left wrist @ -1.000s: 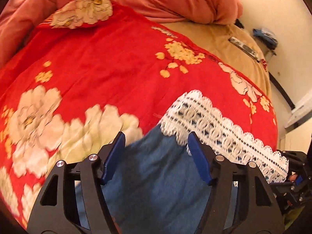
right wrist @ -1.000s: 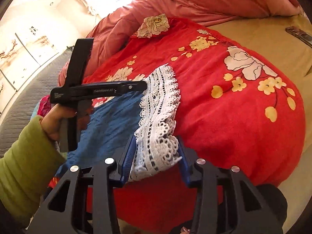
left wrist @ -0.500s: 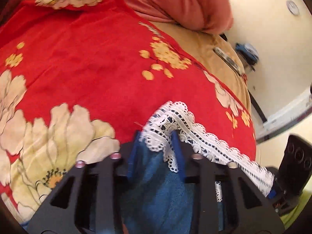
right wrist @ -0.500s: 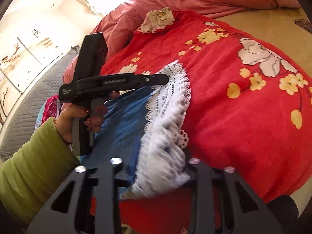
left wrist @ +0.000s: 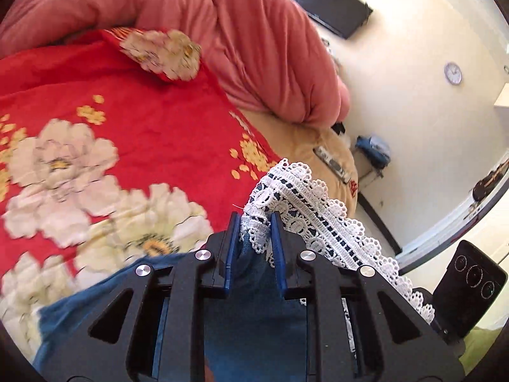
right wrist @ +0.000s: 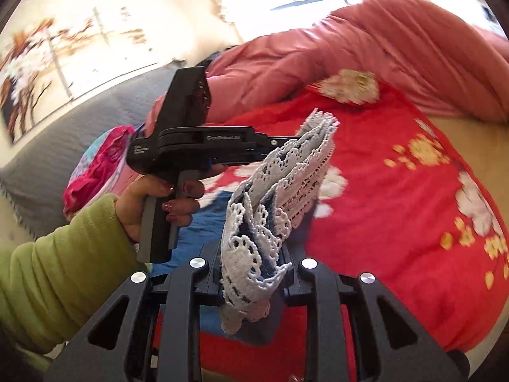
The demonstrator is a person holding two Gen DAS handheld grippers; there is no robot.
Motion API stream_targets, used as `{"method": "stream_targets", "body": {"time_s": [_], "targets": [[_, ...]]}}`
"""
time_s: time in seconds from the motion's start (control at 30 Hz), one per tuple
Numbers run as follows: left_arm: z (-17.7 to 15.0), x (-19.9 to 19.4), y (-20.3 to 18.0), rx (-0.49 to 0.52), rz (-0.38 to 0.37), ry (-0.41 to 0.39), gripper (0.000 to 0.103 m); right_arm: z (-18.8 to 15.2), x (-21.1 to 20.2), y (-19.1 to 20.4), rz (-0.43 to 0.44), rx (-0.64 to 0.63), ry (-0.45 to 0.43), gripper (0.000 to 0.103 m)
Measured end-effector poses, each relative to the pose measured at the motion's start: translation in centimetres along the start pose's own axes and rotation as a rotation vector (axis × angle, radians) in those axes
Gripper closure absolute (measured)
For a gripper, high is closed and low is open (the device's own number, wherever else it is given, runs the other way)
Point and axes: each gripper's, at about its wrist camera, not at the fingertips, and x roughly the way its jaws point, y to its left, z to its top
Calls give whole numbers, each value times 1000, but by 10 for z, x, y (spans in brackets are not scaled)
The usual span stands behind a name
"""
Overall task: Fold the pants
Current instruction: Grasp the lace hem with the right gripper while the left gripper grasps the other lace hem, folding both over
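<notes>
The blue pants (left wrist: 254, 312) have a white lace hem (left wrist: 321, 213). They lie on a red flowered bedspread (left wrist: 127, 121). My left gripper (left wrist: 254, 238) is shut on one corner of the lace hem and lifts it off the bed. My right gripper (right wrist: 254, 273) is shut on the other end of the lace hem (right wrist: 276, 197), which hangs bunched between its fingers. In the right wrist view the left gripper (right wrist: 203, 146) is held by a hand in a green sleeve, with the hem stretched between the two grippers.
A pink duvet (left wrist: 241, 31) is heaped at the head of the bed. A remote (left wrist: 331, 162) lies on the tan sheet at the bed's right edge. A grey blanket (right wrist: 63, 133) and a pink bundle (right wrist: 95, 165) lie to the left.
Both grippers closed on the lace hem and raised it off the bedspread. The hem now hangs in the air between them instead of lying flat.
</notes>
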Motion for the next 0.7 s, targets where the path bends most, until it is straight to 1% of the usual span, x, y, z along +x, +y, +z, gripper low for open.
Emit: {"method": "stream_targets", "body": {"time_s": [0.1,0.17,0.2,0.23,0.27,0.3,0.33,0.37,0.4,0.43,0.5,0.57,0.6,0.67,0.7], "targets": [[-13,-37,14,-30,41,-55,90,3,19,32,47,-75,32,81],[-22,-50,26,-56,92,-53,90,1,36,50,62,-113,70,81],[-27,-55,32,-77,132,-45,90,-3,46,58,63,-139,92,81],[-34,-61,42,-111,166,-42,89,-8,60,68,51,-175,126,81],[-39,-65,49,-139,174,-43,87,-13,71,73,38,-199,156,81],[-44,-72,56,-170,189,-52,78,-19,83,79,27,-220,193,81],[-51,-81,67,-229,198,-73,65,-24,95,85,22,-235,224,81],[-57,-89,78,-295,181,-90,59,-28,104,89,17,-248,245,81],[-63,-98,90,-365,153,-112,45,-32,111,94,10,-262,261,81],[-71,-106,102,-441,109,-146,40,-35,119,101,-2,-287,272,81],[-89,-119,120,-545,48,-208,39,-38,127,112,-23,-334,277,81],[-101,-127,129,-584,21,-244,36,-43,134,127,-41,-404,277,81],[-107,-131,136,-609,10,-264,34,-48,139,134,-45,-441,289,78],[-111,-132,140,-640,0,-264,32,-59,147,143,-52,-503,325,70],[-110,-134,141,-641,-4,-264,32,-64,150,145,-44,-516,342,63]]}}
